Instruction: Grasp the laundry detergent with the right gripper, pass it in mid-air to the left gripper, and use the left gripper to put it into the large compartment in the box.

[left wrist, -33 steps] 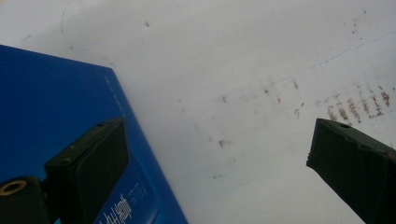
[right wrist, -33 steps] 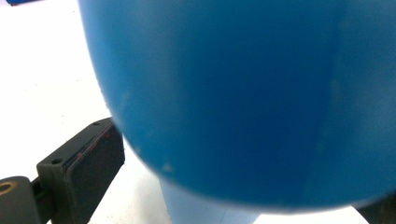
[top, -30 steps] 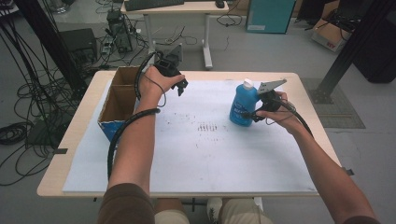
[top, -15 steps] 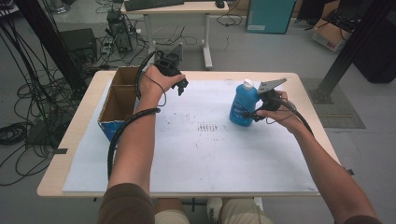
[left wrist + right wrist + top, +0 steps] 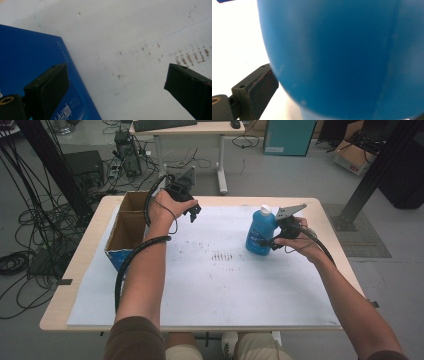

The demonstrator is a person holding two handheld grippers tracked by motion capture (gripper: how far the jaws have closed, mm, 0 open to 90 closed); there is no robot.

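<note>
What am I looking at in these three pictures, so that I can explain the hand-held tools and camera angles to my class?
A person sits at a table covered with a white sheet and holds a two-jaw gripper in each hand. The high view looks down from above. Each of the other two pictures comes from a camera riding on one gripper, looking along its black jaws. The left gripper hangs open above the sheet, beside an open cardboard box with blue sides. The right gripper has its jaws around a blue bottle with a white cap, standing upright on the sheet. In the right gripper view the bottle looms very close and blurred.
</note>
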